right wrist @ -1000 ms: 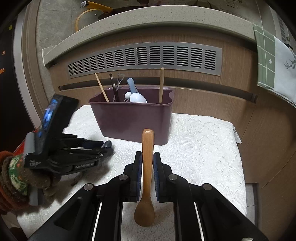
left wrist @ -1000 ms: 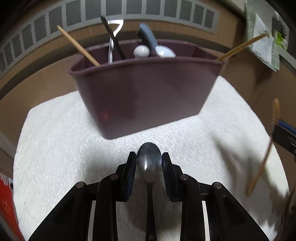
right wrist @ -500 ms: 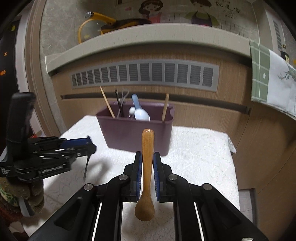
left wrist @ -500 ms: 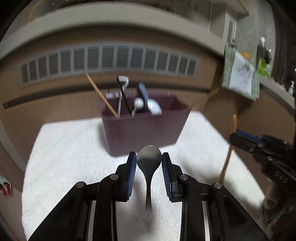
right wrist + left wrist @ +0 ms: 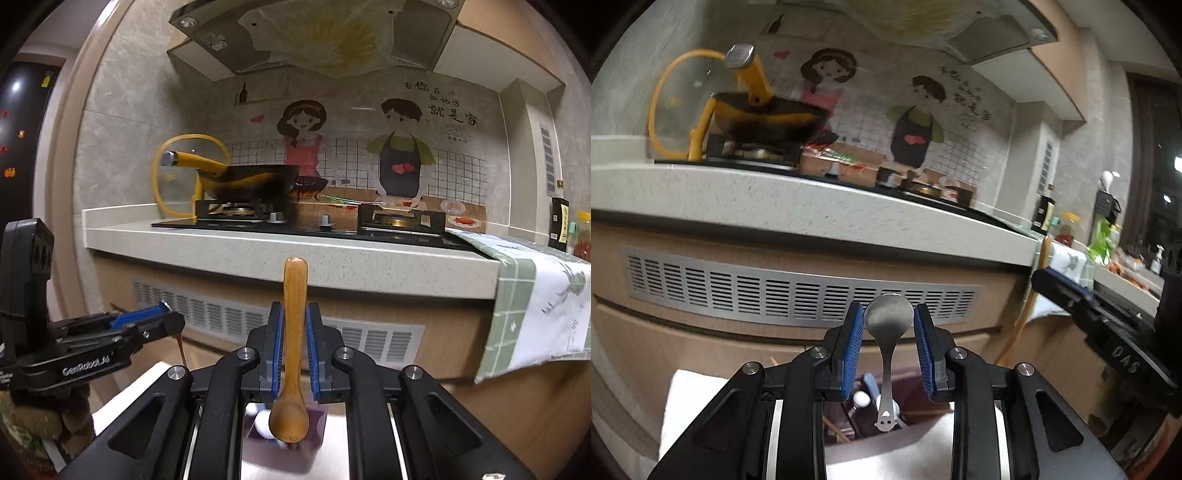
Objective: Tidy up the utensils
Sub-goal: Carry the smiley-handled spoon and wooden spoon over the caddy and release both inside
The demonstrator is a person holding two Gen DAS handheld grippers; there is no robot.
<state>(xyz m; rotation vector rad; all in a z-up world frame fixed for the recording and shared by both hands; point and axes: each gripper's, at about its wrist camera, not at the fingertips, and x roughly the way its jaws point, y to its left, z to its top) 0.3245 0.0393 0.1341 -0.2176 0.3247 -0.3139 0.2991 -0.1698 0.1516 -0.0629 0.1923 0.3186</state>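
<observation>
My left gripper (image 5: 888, 321) is shut on a metal spoon (image 5: 887, 332), bowl end up, handle hanging down over the dark purple utensil bin (image 5: 882, 432). The bin shows only between the fingers, with a white spoon and wooden sticks inside. My right gripper (image 5: 294, 325) is shut on a wooden spoon (image 5: 292, 343), handle up and bowl down, above the same bin (image 5: 317, 413). The left gripper also shows at the left of the right wrist view (image 5: 147, 325), and the right gripper shows at the right of the left wrist view (image 5: 1067, 291).
A white cloth (image 5: 690, 402) covers the low table under the bin. Behind stands a cabinet front with a metal vent grille (image 5: 775, 291) and a stone countertop (image 5: 258, 251) carrying a stove and a wok (image 5: 255, 181). A green-checked towel (image 5: 535, 302) hangs off the counter at right.
Both grippers have risen and tilted up, each still holding its spoon. The bin has dropped from mid-frame to the bottom edge of both views, and the countertop and wall now fill them.
</observation>
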